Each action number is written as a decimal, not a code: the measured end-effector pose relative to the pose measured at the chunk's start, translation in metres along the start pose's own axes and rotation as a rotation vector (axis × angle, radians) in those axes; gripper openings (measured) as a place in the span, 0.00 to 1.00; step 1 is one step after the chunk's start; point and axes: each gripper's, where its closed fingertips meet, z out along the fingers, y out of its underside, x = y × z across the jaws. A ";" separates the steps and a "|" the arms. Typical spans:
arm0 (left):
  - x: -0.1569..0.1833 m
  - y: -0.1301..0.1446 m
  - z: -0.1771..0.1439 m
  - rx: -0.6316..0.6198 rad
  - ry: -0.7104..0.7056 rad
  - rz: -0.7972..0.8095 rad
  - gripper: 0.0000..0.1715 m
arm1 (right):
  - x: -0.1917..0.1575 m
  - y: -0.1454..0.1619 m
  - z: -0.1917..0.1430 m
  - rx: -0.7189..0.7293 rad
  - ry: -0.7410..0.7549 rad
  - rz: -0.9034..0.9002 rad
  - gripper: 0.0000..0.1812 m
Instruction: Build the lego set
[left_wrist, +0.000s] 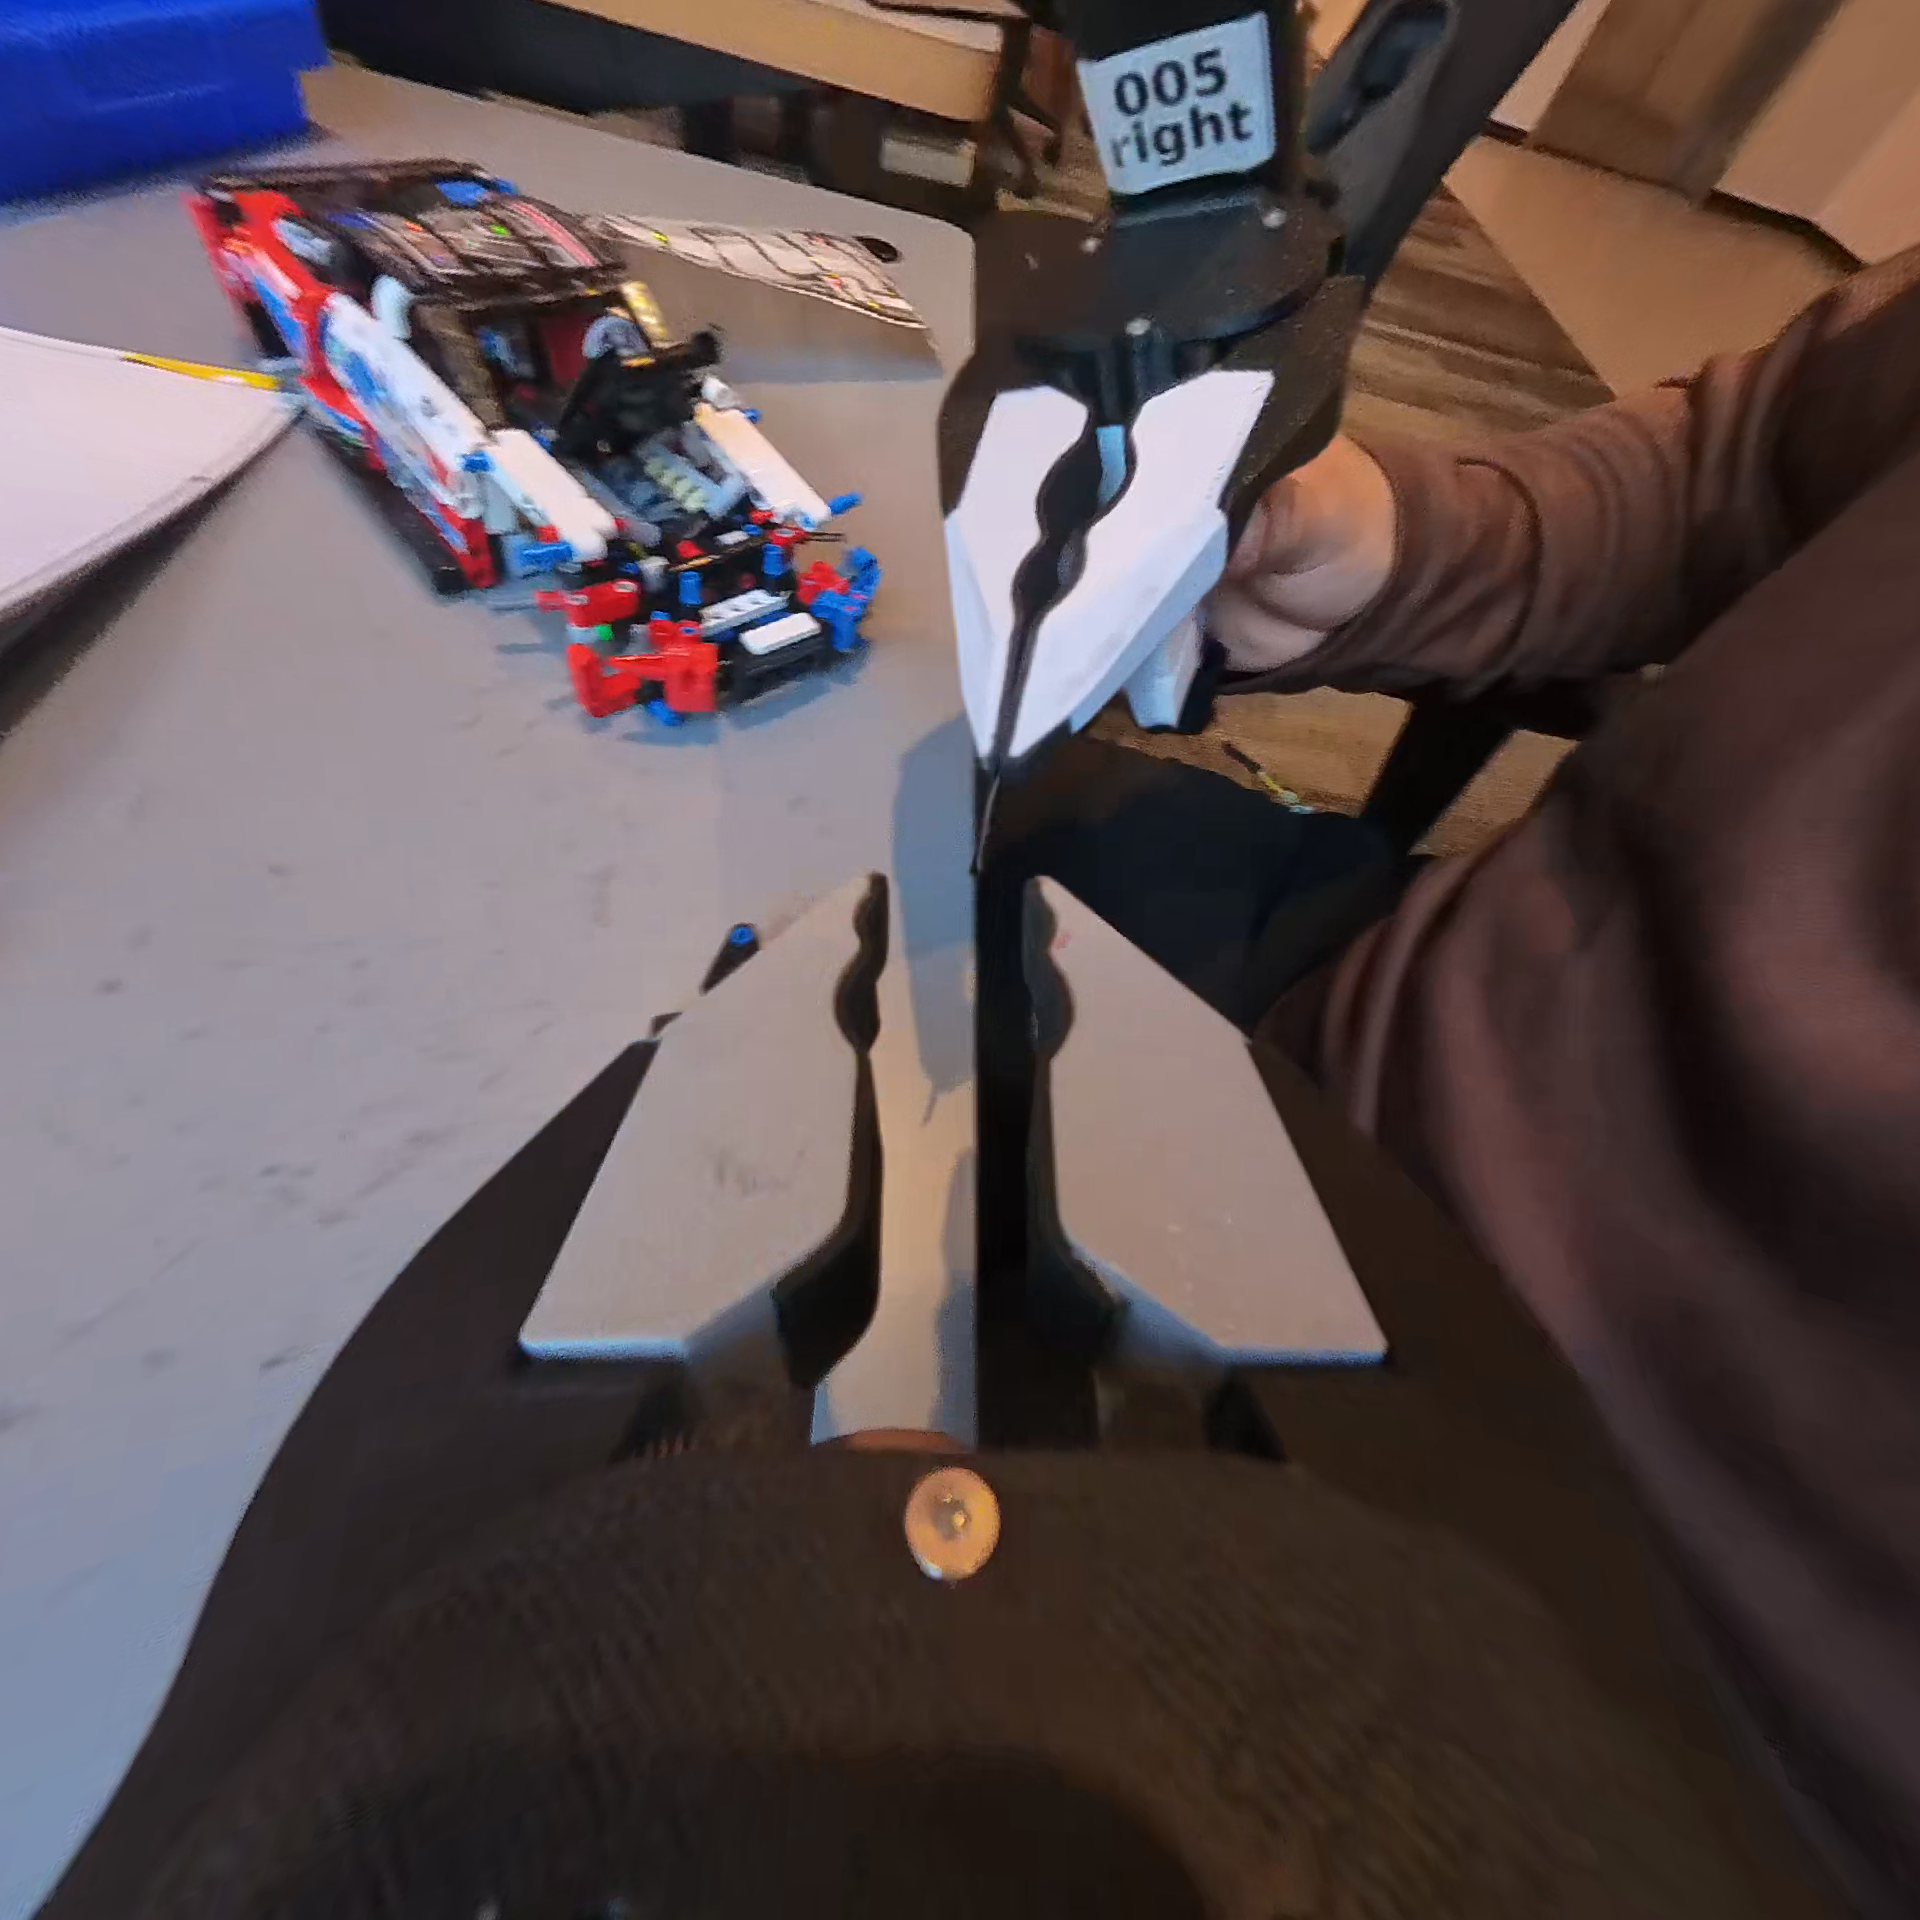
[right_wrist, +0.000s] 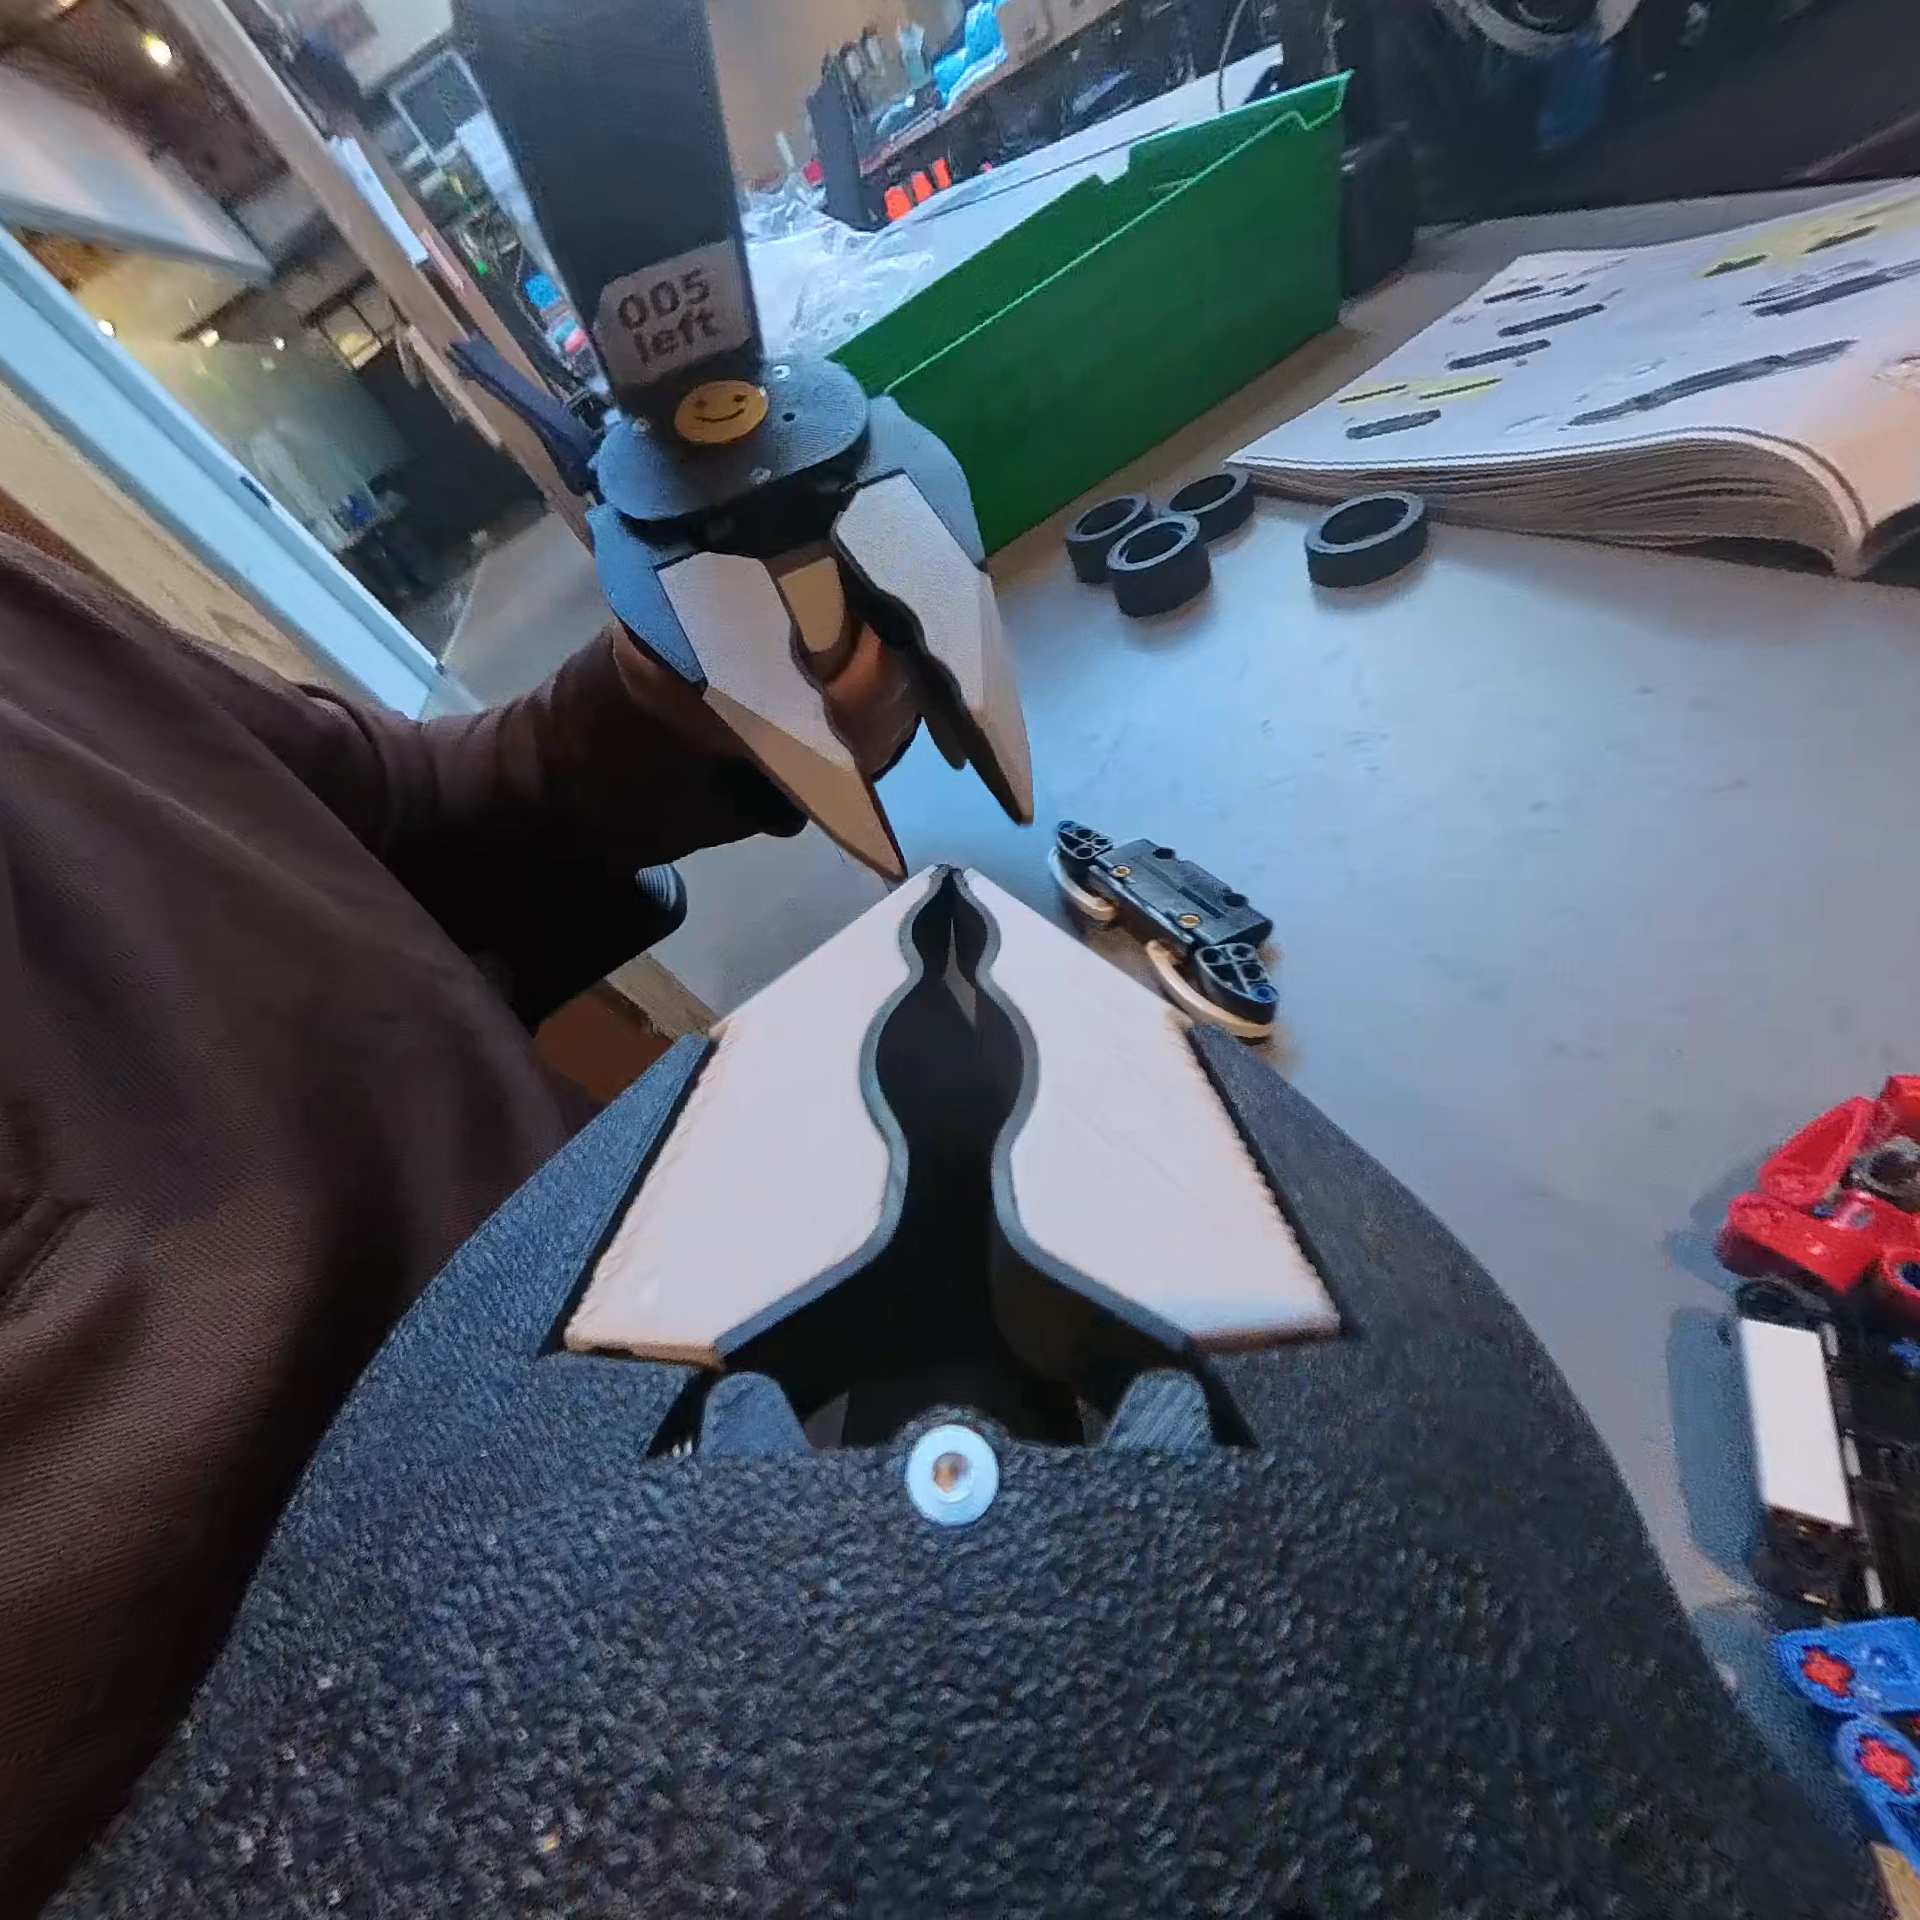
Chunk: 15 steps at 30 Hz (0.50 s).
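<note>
Gripper tips meet over the table (right_wrist: 1455, 831) edge, right gripper (right_wrist: 951, 883) clenched empty, left gripper (left_wrist: 956, 904) parted; with the lego car (left_wrist: 499, 416) at 11 o'clock, the next move looks like fetching the black subassembly (right_wrist: 1169, 925).

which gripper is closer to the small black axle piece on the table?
Left, narrowly. The left gripper hangs open, its tips just beside the black axle piece. The right gripper is shut, tip to tip with it, a touch farther back.
</note>
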 end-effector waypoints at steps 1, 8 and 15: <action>0.007 -0.002 0.003 -0.006 0.024 -0.002 0.13 | -0.005 -0.001 0.000 -0.004 -0.004 -0.014 0.00; 0.030 -0.015 0.004 0.012 -0.028 0.074 0.00 | -0.029 -0.011 -0.006 -0.017 0.016 -0.107 0.00; 0.033 -0.073 -0.021 0.539 -0.023 -0.175 0.00 | -0.035 -0.058 -0.041 0.233 0.043 -0.046 0.12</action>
